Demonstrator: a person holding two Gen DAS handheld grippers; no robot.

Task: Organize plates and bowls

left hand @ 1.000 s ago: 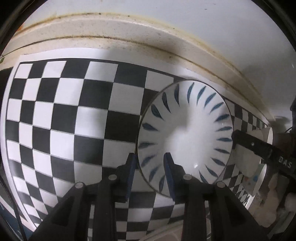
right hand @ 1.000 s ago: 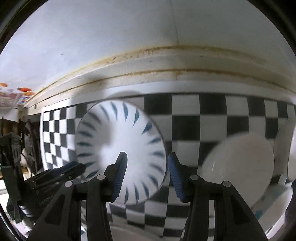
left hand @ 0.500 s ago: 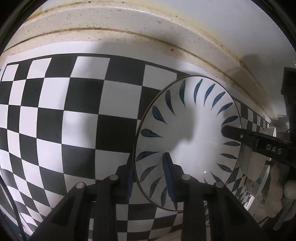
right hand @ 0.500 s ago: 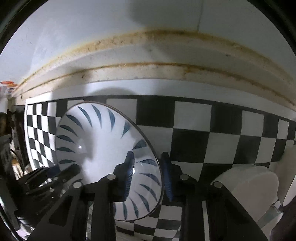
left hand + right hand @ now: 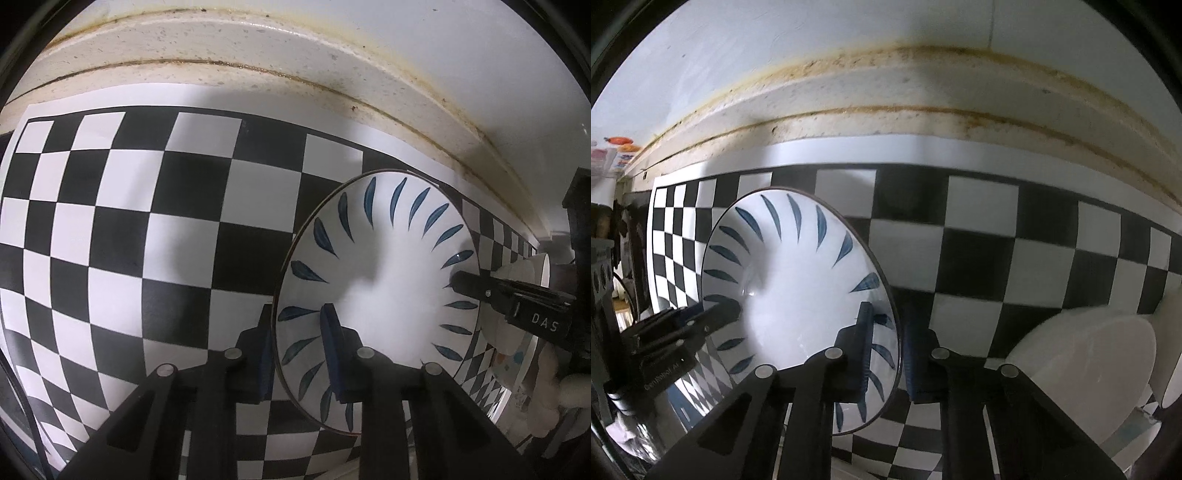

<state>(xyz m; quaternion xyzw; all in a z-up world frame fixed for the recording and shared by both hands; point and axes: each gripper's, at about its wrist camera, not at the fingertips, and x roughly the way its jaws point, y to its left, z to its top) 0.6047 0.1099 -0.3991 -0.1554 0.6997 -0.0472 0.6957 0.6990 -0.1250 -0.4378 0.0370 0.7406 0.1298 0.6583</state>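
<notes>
Bowl (image 5: pixel 380 288) w/ blue leaf marks hangs above checkered counter (image 5: pixel 129 221), near back edge; left tool (image 5: pixel 297 354) & right tool (image 5: pixel 886 354) both clamp opposite rim sides. Keep both level, move together, so rim doesn't slip.

The white ceramic bowl with blue leaf strokes (image 5: pixel 388 280) is glossy and smooth. The black-and-white checkered sheet (image 5: pixel 155 229) looks matt, like paper. The speckled cream ledge (image 5: pixel 229 40) looks rough and stained.
</notes>
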